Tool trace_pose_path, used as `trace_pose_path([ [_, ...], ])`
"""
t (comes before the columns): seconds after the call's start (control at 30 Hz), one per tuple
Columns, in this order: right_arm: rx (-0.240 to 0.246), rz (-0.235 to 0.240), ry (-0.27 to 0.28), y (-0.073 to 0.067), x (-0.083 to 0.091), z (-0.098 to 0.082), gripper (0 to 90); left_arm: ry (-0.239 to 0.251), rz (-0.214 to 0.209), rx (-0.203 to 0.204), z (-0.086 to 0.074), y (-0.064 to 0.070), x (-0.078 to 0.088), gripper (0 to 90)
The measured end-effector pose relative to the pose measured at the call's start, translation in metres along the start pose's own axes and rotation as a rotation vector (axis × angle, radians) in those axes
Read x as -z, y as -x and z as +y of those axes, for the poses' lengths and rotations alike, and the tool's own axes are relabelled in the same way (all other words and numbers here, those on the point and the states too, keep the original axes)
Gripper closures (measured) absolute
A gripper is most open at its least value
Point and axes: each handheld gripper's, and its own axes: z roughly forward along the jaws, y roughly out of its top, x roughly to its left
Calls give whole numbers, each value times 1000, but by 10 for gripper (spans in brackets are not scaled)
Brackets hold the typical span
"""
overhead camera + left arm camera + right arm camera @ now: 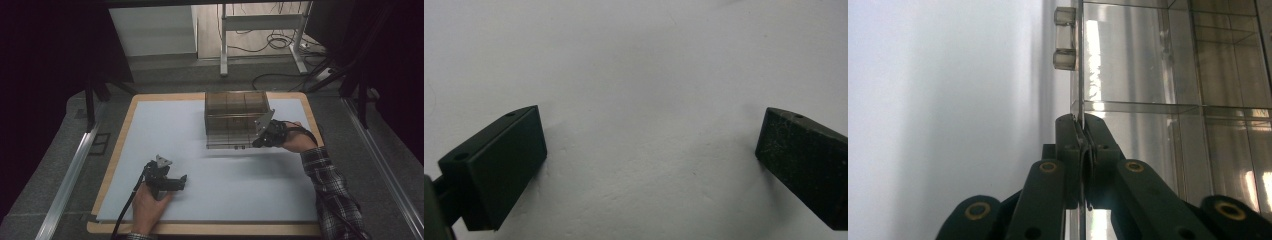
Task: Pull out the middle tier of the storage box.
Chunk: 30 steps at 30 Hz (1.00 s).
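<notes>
Table [115,150] w/ white sheet, wood rim; grey carpet around; left hand-held gripper [176,183] spread wide, empty; right hand-held gripper [258,142] clamps clear compartment box [232,117] edge.

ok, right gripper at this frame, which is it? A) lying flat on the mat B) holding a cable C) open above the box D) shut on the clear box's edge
D: in the right gripper view the right gripper has its jaws pressed together on a thin wall edge of the clear compartment box.
</notes>
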Motion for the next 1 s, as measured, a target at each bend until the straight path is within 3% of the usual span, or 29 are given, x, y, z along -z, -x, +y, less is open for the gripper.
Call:
trace_pose_path([
  [0.27,4,-16,7,0,-3,-1,859,0,0,0,0,0,0,0],
  [1.0,-21,-77,45,-13,-1,4,689,0,0,0,0,0,0,0],
])
